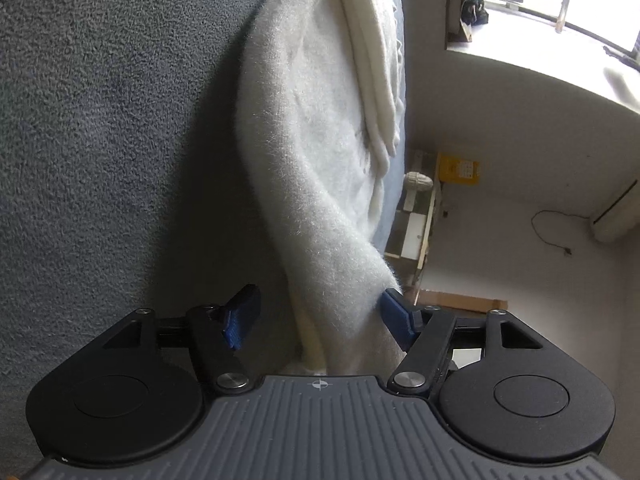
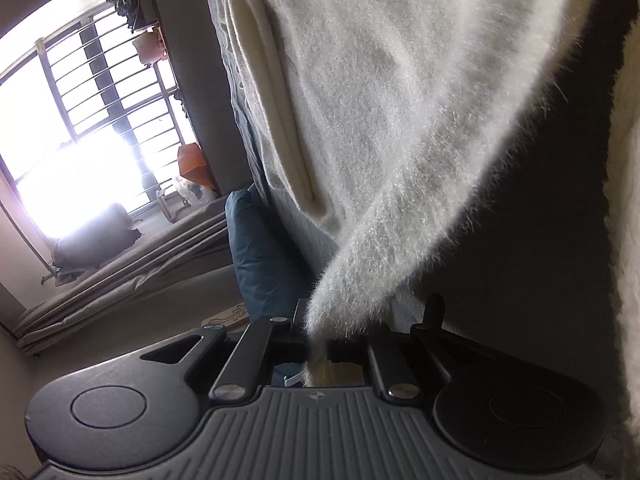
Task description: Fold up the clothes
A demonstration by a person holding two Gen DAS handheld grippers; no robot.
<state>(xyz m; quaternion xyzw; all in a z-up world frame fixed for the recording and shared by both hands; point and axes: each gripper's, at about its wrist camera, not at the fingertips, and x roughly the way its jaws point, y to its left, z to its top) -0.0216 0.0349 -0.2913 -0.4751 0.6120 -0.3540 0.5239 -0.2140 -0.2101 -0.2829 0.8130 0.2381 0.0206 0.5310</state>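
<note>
1. Supporting everything in view was the grey textured surface (image 1: 88, 128), on which the garment lay; it filled most of the left wrist view and showed as a dark, shadowed area in the right wrist view.
2. The white fuzzy garment (image 1: 320, 128) was spread partly on that surface, with flat layers already lying one over another toward its far end, which suggested that at least one fold had been laid. Its near edge was lifted and drawn out into two twisted strands, one leading to each gripper, so the current fold was judged unfinished.
3. The left gripper (image 1: 320, 322) had its blue fingers (image 1: 242, 318) standing apart. A strand of the garment passed between them and rested against the right-hand finger only; the other finger was clear of the cloth, so no squeeze was applied.
4. The right gripper (image 2: 344, 350) was closed tightly on a bunched corner (image 2: 348, 312) of the garment, which rose from its jaws toward the main body.
5. Remaining work, as judged: laying the lifted edge flat, freeing the pinched corner, and smoothing. Whether other clothes awaited folding could not be told.
</note>
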